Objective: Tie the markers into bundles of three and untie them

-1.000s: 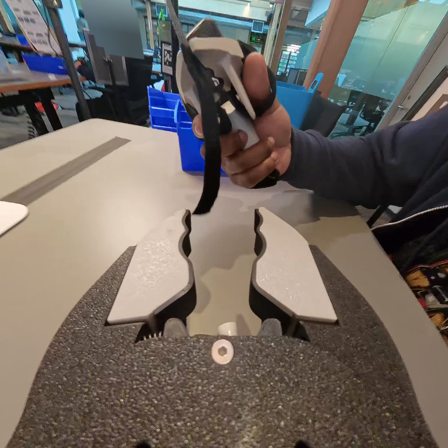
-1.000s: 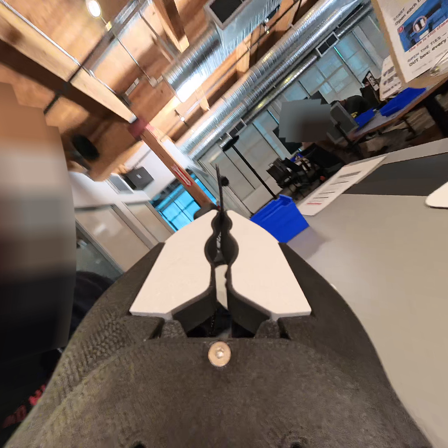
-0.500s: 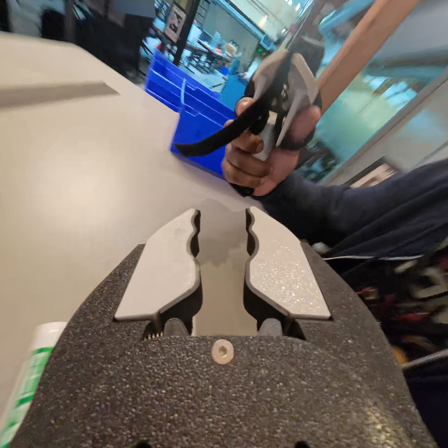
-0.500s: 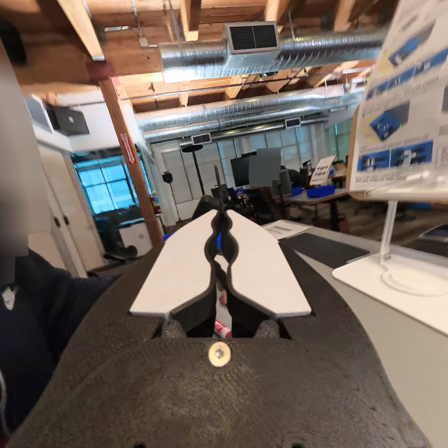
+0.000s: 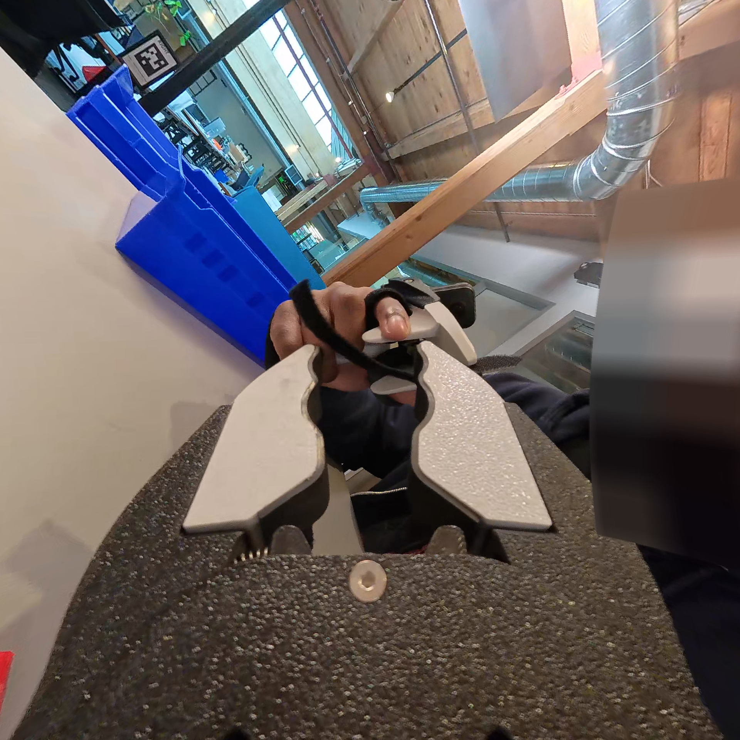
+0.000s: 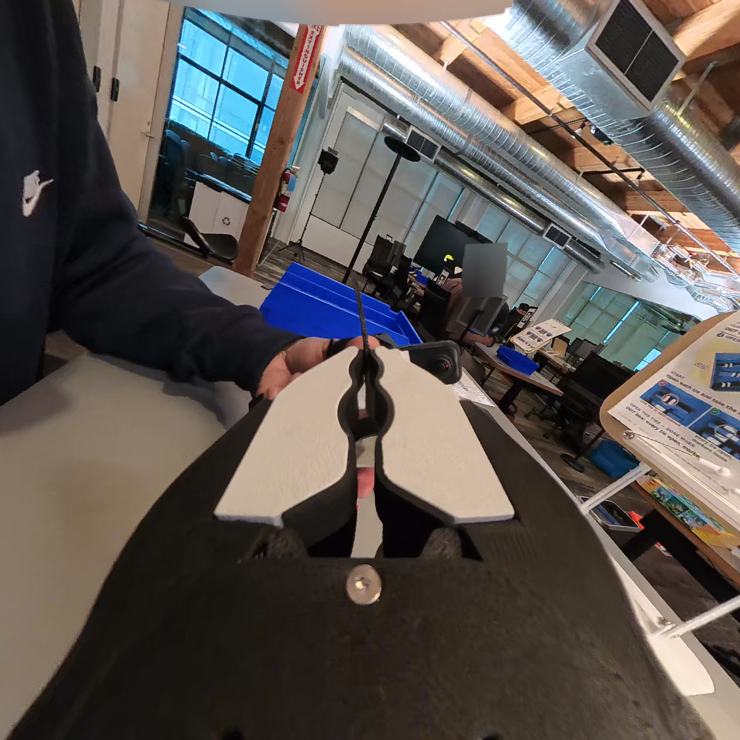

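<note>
Overhead, bare wooden beams and silver ducts are running across an open workshop; below them a pale grey tabletop point(image 5: 60, 320) is carrying a blue bin point(image 5: 208, 256) at its far edge. Both tools are being held up off that surface, facing one another.

The right tool point(image 6: 365, 354) is pinching shut on a thin black tie point(image 6: 362, 316), which is standing up edge-on from between its tips. The left wrist view is showing the same tie point(image 5: 328, 336) draping across the person's right hand point(image 5: 320, 340). The left tool point(image 5: 368, 356) is standing moderately wide, gripping nothing, with its tips just short of that tie.

No markers are showing clearly in either view; a red sliver at the lower left edge of the left wrist view cannot be identified.

Judgement: the step in hand is passing or straightening the loose tie between tools, apart from any bundle. The next move is calling for the left tool to close on the tie's free length, then both to carry it down to the markers.
</note>
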`<state>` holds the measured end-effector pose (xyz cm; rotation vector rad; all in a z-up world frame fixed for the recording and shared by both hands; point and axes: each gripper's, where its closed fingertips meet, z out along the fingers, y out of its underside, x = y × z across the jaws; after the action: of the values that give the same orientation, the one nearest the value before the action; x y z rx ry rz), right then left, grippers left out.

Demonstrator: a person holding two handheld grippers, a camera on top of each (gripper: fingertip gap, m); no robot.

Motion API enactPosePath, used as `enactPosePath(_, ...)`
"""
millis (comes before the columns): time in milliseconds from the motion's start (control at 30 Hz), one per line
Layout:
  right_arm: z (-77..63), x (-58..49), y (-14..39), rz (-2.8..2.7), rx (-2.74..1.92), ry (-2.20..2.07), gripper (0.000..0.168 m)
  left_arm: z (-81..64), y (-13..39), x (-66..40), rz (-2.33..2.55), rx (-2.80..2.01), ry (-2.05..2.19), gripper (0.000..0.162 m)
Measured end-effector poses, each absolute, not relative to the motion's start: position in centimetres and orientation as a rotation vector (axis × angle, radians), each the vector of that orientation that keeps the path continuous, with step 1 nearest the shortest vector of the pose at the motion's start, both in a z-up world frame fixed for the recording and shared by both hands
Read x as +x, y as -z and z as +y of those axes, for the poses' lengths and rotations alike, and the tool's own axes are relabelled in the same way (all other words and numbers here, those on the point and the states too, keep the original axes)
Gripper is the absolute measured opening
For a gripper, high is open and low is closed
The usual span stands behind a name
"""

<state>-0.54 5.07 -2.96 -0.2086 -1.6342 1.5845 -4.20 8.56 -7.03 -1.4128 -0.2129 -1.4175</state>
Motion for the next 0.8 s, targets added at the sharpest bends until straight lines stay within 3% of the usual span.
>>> enactPosePath(333, 4.2, 0.0, 4.4, -1.726, -0.152, -1.568, 0.001, 8.9, 7.7, -5.1, -0.268, -1.423, 1.405, 0.04)
enactPosePath(567, 3.9, -0.1, 5.1, -1.768, -0.176, -1.604, 0.001, 9.2, 9.6, -4.6, -0.194, -1.566, 1.209, 0.004)
enactPosePath(800, 4.9, -1.1, 5.9, -1.859, -0.502, -1.907, 0.001, 9.2, 9.9, -5.0, 0.2, -1.668, 0.516, 0.002)
